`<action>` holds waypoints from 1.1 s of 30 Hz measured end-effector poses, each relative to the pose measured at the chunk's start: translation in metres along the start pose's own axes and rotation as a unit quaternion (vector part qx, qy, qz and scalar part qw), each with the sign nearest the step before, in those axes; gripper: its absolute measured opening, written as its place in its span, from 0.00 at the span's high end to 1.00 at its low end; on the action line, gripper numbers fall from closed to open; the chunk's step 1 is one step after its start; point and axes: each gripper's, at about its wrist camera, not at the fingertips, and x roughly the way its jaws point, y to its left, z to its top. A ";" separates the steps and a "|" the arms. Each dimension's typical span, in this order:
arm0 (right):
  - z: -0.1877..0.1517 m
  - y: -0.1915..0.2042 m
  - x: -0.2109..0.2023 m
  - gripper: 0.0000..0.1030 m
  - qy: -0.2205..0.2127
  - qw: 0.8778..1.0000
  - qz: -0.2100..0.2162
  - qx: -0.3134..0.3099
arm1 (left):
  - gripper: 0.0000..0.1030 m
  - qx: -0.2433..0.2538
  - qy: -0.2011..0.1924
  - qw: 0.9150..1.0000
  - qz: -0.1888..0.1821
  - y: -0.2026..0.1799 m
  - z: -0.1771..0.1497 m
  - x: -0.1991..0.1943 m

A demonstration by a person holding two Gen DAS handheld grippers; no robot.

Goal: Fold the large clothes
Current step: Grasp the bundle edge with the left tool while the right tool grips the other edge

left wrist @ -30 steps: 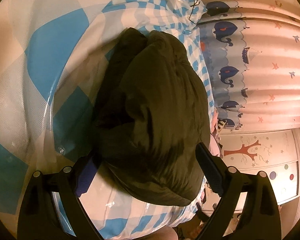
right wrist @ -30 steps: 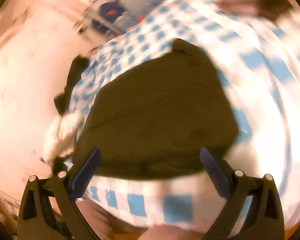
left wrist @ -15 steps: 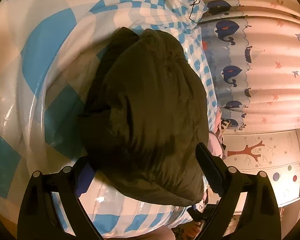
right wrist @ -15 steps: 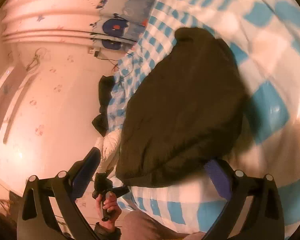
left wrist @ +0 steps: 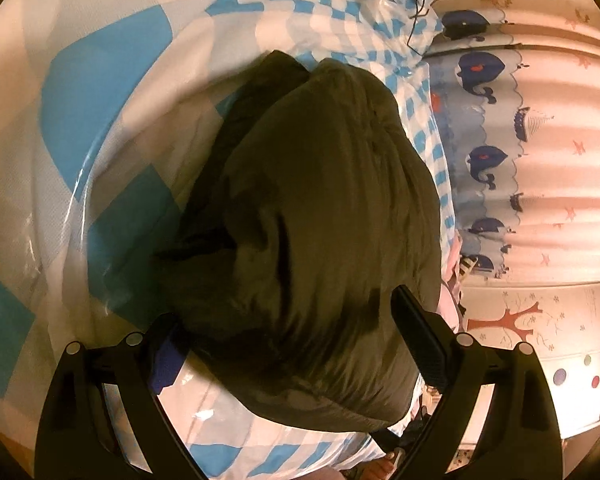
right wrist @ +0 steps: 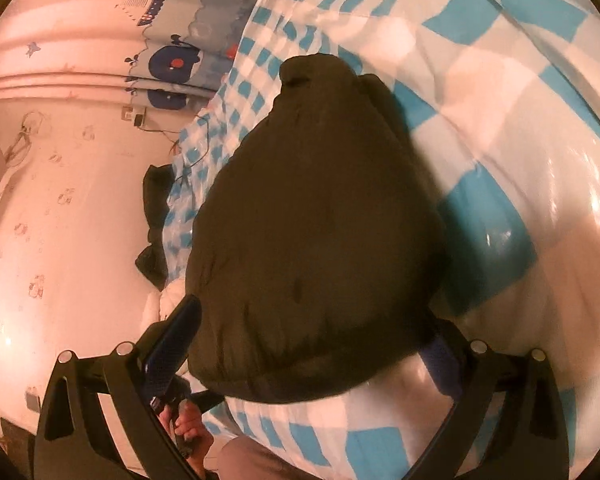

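Note:
A dark olive puffy jacket [left wrist: 312, 232] lies folded into a thick bundle on the blue-and-white checked bed cover [left wrist: 80, 92]. My left gripper [left wrist: 288, 344] hangs open over its near end, one finger on each side of the bundle, gripping nothing. In the right wrist view the same jacket [right wrist: 312, 240] fills the middle, and my right gripper [right wrist: 308, 344] is open too, its fingers spread past both sides of the near hem. The left finger [right wrist: 172, 344] stands beyond the bed's edge.
A curtain with whale prints [left wrist: 500, 152] hangs beside the bed. A dark cloth [right wrist: 156, 220] and a white item [right wrist: 160, 304] lie at the bed's edge by the wall. A hand [right wrist: 188, 428] holds a handle below. A cable [left wrist: 416, 12] trails at the far corner.
Both grippers have come lower and closer over the jacket, which now fills more of each view. The right wrist view has swung round and steadied. Both grippers stay open.

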 end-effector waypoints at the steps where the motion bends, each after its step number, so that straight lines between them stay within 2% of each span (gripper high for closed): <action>1: 0.001 0.000 0.002 0.13 0.001 1.000 -0.012 0.000 | 0.15 0.004 -0.001 1.000 0.005 -0.002 0.000 0.000; 2: 0.003 -0.002 0.003 0.33 0.002 1.000 -0.019 0.001 | 0.15 0.008 -0.002 1.000 0.014 -0.003 -0.001 0.002; 4: 0.005 -0.008 0.008 0.57 0.004 1.000 -0.029 0.003 | 0.30 0.007 -0.001 1.000 0.025 -0.002 0.000 0.005; 5: 0.006 -0.009 0.010 0.68 0.002 1.000 -0.014 0.003 | 0.41 0.005 0.005 1.000 0.025 -0.002 0.001 0.008; 6: 0.006 -0.007 0.011 0.71 0.000 1.000 -0.010 -0.001 | 0.55 0.006 0.006 1.000 0.025 -0.004 0.001 0.009; 9: 0.008 0.013 0.007 0.78 -0.012 0.999 0.000 -0.034 | 0.80 0.045 0.003 0.998 0.041 -0.024 -0.002 0.005; 12: 0.011 0.041 -0.004 0.79 -0.022 0.997 0.018 -0.068 | 0.87 0.075 0.000 0.996 0.039 -0.041 -0.007 -0.008; 16: 0.006 0.067 -0.028 0.79 -0.026 0.994 0.037 -0.099 | 0.88 0.111 -0.002 0.994 0.020 -0.065 -0.020 -0.039; 21: -0.026 0.068 -0.069 0.79 -0.016 0.992 0.064 -0.111 | 0.88 0.120 0.006 0.993 -0.004 -0.067 -0.045 -0.085; 25: -0.075 0.057 -0.100 0.79 0.002 0.991 0.071 -0.116 | 0.88 0.129 0.008 0.992 -0.009 -0.046 -0.087 -0.131; 27: -0.098 0.049 -0.111 0.79 0.008 0.990 0.057 -0.125 | 0.87 0.129 0.013 0.992 0.002 -0.024 -0.107 -0.143; 29: -0.115 0.031 -0.109 0.71 0.034 0.991 0.023 -0.124 | 0.83 0.121 0.028 0.992 0.013 0.004 -0.118 -0.138; 30: -0.119 0.019 -0.106 0.67 0.043 0.993 0.011 -0.113 | 0.77 0.109 0.034 0.993 0.012 0.018 -0.118 -0.135; 31: -0.121 0.005 -0.103 0.57 0.051 0.994 0.001 -0.097 | 0.72 0.083 0.035 0.996 -0.002 0.038 -0.117 -0.130; 32: -0.122 -0.013 -0.105 0.49 0.051 0.996 -0.003 -0.068 | 0.61 0.071 0.031 0.997 -0.010 0.050 -0.116 -0.128; 33: -0.122 -0.023 -0.111 0.47 0.040 0.998 0.002 -0.049 | 0.57 0.065 0.027 0.997 -0.016 0.056 -0.116 -0.128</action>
